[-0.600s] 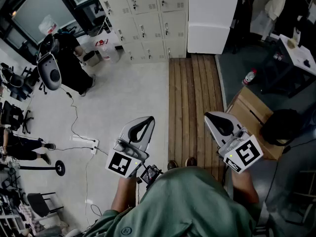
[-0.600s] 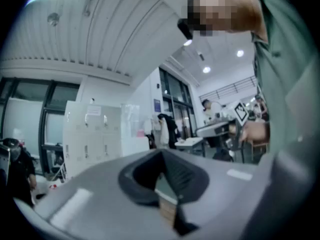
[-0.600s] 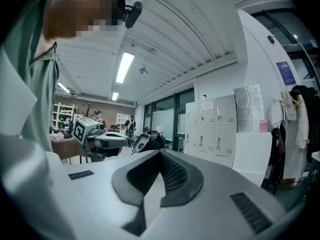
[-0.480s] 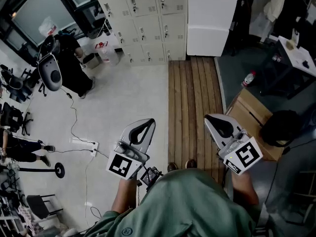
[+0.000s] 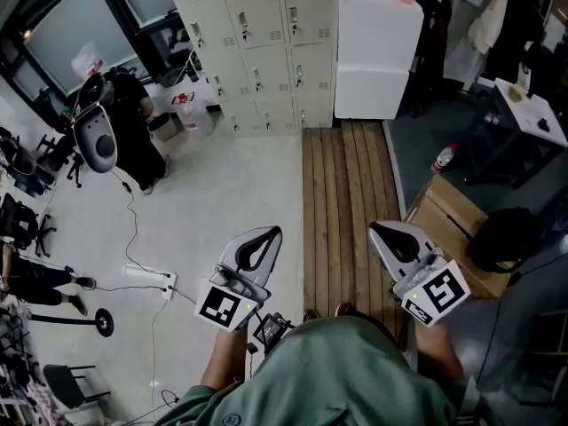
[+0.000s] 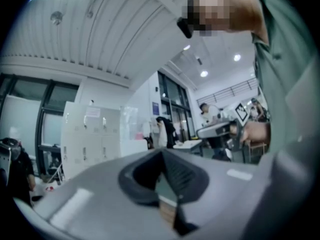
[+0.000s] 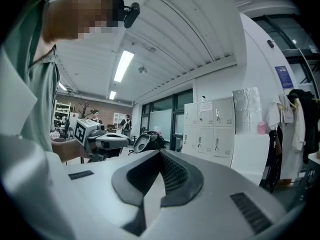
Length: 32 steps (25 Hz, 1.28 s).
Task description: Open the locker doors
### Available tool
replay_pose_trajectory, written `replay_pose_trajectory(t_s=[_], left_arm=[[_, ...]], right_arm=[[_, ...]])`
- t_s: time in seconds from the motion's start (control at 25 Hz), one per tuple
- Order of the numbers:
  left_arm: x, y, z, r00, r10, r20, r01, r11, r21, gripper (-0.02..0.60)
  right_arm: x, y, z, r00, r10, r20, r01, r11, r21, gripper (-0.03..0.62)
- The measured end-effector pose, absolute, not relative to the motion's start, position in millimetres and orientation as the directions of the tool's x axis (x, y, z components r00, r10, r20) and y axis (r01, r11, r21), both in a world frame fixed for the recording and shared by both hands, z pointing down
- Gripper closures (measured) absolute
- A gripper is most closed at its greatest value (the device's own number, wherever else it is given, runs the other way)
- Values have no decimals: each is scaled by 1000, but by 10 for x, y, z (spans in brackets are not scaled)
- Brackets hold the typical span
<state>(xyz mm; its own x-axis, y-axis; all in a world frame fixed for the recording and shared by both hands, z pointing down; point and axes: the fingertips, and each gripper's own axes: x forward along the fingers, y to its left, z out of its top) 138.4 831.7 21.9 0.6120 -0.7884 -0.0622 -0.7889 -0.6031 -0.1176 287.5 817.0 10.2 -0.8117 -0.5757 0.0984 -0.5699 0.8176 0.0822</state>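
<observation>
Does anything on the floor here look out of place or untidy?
A loose cable trails across the pale floor to a power strip, where someone might trip. A bottle sits on the dark floor beside the wooden crate. Nothing looks spilled or damaged.

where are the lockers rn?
Head view, top centre-left: the lockers stand at the far side of the floor, with a tall white block right beside them toward the picture's right, where the wooden plank strip ends.
</observation>
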Motion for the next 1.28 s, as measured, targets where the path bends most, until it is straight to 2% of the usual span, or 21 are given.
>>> replay_pose_trajectory(t_s=[0.36,0.84,1.28], left_arm=[[1301,8010,197,632,-772,-64,-773,-624,-115,588],[1504,6941,148,602,-798,-12,-790,-594,-149,588],[1686,6081,12,536,-844,-7,-831,-526,-183,588]], right_arm=[[2859,7904,76,-793,-600,106,-597,800,65,589],[3133,6724,80,-802,-593,66,-594,804,5,589],[3236,5713,104,-859,-509,56,-510,860,1,589]])
